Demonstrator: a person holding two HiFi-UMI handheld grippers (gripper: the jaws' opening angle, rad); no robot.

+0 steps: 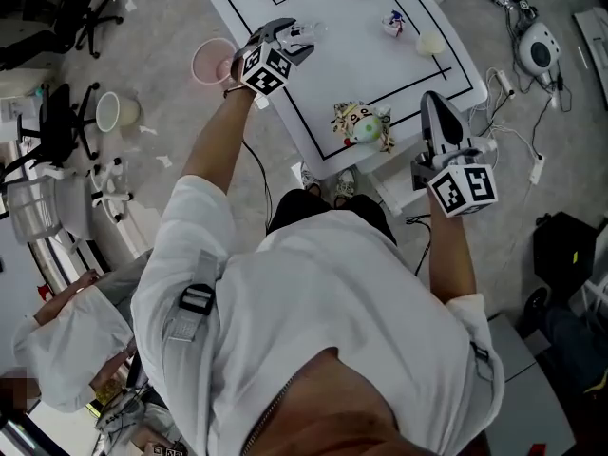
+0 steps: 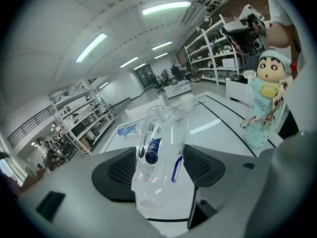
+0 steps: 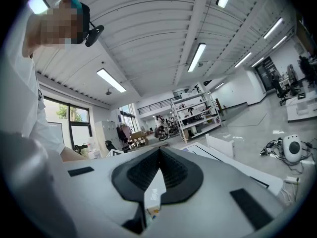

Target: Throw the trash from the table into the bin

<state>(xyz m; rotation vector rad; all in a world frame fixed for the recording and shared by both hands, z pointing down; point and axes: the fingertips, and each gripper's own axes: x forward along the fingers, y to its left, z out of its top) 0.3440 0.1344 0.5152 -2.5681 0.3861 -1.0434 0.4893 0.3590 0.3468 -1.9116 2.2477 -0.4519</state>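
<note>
Right tongs (image 1: 435,103) pinch a white scrap (image 3: 154,192), fully closed; left tongs (image 1: 288,32) clamp a clear bottle (image 2: 158,152) near the pink bin (image 1: 211,62), presumably to drop it.

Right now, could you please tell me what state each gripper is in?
Left gripper: closed on a clear plastic bottle.
Right gripper: shut on a thin white packet.
</note>
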